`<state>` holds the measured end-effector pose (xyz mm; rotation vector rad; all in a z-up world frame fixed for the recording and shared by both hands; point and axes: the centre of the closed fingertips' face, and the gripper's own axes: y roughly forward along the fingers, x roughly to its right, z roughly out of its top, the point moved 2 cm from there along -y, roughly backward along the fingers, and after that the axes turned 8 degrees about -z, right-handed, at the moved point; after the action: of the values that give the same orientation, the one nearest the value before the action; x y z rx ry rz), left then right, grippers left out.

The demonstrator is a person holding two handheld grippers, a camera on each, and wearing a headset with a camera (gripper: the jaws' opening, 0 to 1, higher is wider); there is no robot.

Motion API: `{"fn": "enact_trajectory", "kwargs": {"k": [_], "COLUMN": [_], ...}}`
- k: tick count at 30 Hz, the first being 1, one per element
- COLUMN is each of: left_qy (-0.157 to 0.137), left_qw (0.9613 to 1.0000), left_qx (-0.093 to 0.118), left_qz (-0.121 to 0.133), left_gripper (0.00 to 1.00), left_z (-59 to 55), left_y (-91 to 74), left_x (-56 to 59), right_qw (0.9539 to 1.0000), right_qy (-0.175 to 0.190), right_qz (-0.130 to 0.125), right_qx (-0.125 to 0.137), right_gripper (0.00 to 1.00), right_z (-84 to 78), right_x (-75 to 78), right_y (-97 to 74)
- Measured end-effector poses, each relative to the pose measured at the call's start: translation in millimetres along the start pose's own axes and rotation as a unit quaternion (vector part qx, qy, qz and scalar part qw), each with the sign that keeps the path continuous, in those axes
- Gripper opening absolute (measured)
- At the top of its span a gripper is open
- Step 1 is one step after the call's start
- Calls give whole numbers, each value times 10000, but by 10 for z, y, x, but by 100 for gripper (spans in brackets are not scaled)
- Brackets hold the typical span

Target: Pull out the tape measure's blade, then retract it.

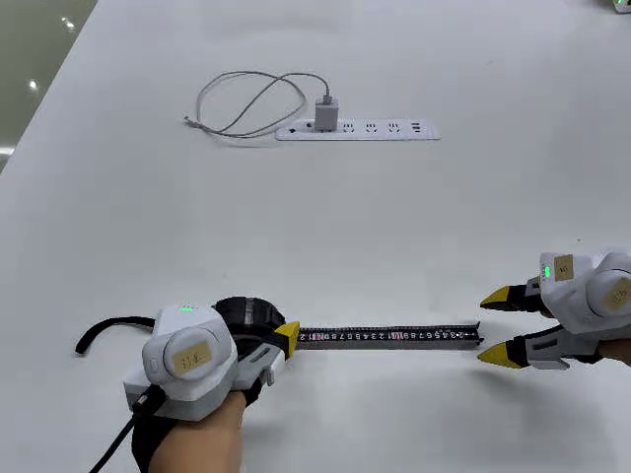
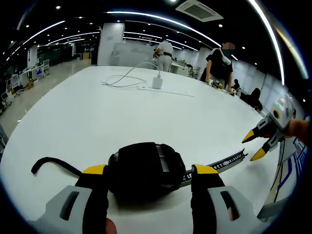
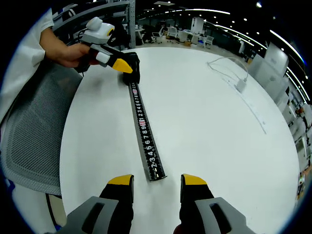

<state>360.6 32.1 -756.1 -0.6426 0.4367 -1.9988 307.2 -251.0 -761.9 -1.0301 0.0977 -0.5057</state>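
White workbench (image 1: 394, 246), ceiling light strips (image 2: 146, 15), grey mesh chair (image 3: 34, 131), glossy floor (image 1: 30, 59)

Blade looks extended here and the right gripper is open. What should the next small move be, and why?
Probably close the right gripper on the end of the blade, so it can be guided back in. The blade lies pulled out flat on the table, its end just ahead of the open jaws and untouched, while the left gripper clamps the tape measure case.

The left claw (image 1: 277, 353) hides much of the tape measure's case (image 1: 246, 312).
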Motion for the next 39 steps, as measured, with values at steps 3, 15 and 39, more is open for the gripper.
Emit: {"fn": "enact_trajectory", "kwargs": {"k": [3,15,39], "left_qy": [-44,-140,-163], "left_qw": [10000,9999,9997], "left_qx": [1,-39,-175], "left_qz": [10,30,28], "left_gripper": [64,60,60], "left_z": [3,-3,-20], "left_y": [5,13,31], "left_x": [-12,-41,-50], "right_qw": [10000,9990,9959], "right_qy": [-31,-261,-693], "right_qz": [70,331,492], "right_qx": [-22,-162,-292], "right_gripper": [33,25,13], "right_z": [-3,-6,-43], "right_x": [-2,-31,-13], "right_y": [26,89,224]}}
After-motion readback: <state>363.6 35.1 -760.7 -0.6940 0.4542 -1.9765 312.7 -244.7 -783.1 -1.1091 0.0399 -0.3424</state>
